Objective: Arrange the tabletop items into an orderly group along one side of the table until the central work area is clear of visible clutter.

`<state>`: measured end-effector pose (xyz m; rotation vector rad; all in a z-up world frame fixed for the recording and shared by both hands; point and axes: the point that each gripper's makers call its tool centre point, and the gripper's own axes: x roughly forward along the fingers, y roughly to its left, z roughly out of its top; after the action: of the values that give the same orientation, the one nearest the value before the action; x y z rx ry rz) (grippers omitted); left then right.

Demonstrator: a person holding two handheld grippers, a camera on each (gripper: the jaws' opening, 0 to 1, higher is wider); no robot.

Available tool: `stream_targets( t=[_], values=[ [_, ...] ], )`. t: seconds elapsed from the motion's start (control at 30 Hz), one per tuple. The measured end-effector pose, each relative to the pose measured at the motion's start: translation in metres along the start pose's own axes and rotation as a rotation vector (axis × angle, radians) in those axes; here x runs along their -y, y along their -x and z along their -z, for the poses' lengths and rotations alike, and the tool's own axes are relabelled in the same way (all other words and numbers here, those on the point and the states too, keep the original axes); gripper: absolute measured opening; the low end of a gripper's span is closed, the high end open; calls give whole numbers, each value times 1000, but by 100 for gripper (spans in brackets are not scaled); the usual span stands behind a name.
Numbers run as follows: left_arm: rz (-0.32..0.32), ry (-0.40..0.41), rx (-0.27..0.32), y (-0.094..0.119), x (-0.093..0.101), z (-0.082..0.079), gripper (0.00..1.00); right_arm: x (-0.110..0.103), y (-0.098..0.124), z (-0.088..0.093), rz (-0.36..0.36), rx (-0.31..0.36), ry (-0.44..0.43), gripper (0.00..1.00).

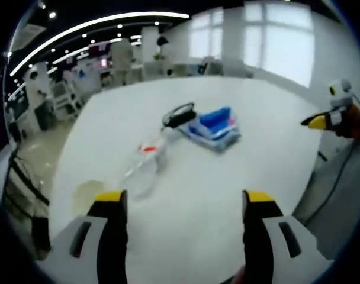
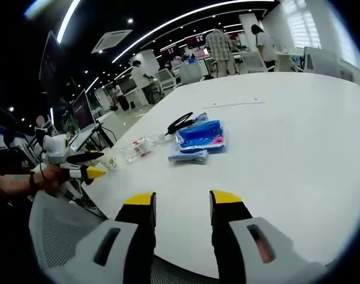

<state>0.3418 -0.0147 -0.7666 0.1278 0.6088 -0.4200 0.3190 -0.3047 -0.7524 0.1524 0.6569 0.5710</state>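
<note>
No lettering can be read: the blue packets [image 2: 201,137] and the far wall signs [image 2: 199,40] are too blurred.

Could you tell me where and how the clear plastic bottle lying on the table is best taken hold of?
Probably across the middle of its body. The clear plastic bottle lies on its side on the white table, apart from the blue packets. Its long axis runs away from the open left gripper, so coming down from above with the fingers either side should suit.
</note>
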Motion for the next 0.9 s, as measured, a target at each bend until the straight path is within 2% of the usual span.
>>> stream_targets(
  t=[0.17,0.37,0.6,0.8,0.9],
  values=[
    [36,-60,-21,-16,0,-16,80,-2,-1,1,-11,-6,11,48],
    [50,-95,-40,-31,-5,-24,79,2,-1,1,-4,-2,15,60],
    [54,-136,-94,-55,-19,-28,80,-1,-2,3,-16,-12,13,59],
    [66,-243,-185,-83,-30,-29,83,-5,-4,7,-29,-26,18,58],
    [95,-274,-223,-100,-31,-30,83,-6,-4,9,-27,-40,34,57]
  ],
)
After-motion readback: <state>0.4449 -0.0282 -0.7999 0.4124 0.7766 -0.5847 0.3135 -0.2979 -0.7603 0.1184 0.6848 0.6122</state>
